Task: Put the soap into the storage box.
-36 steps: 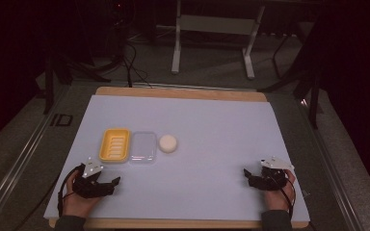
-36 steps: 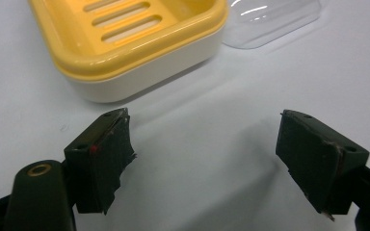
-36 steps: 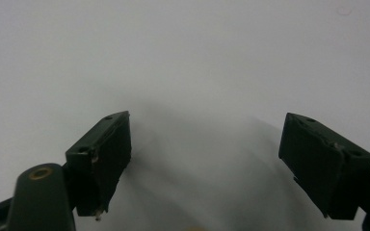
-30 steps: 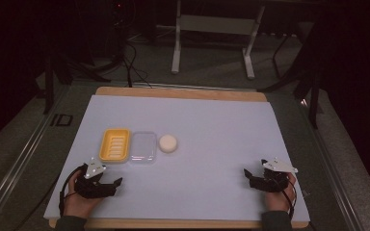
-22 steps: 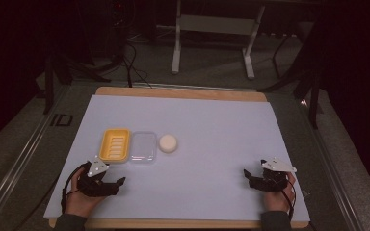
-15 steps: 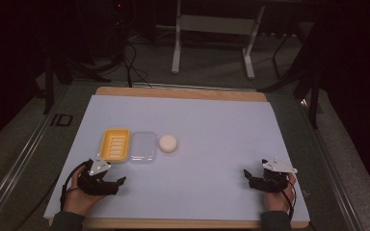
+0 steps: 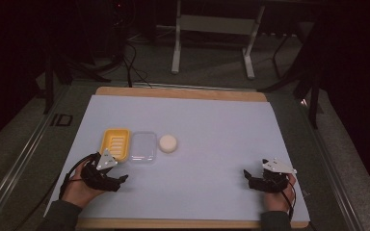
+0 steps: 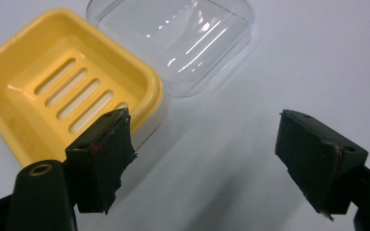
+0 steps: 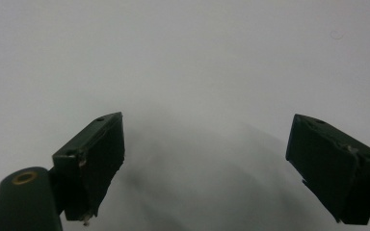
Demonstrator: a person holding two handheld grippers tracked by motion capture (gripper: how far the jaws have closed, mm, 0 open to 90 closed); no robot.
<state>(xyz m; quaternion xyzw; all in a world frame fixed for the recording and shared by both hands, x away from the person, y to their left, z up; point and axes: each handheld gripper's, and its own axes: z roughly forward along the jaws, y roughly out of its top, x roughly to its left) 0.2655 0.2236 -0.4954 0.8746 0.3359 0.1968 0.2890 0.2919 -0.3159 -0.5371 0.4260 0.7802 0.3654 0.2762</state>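
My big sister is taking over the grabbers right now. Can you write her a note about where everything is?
Left gripper: open, holding nothing, just short of the yellow soap dish.
Right gripper: open, holding nothing, over bare table at the near right.
Things: soap dish, clear lid and round soap sit in a row, left to right.
Done: nothing picked up yet.
Left: probably soap into dish, lid on.
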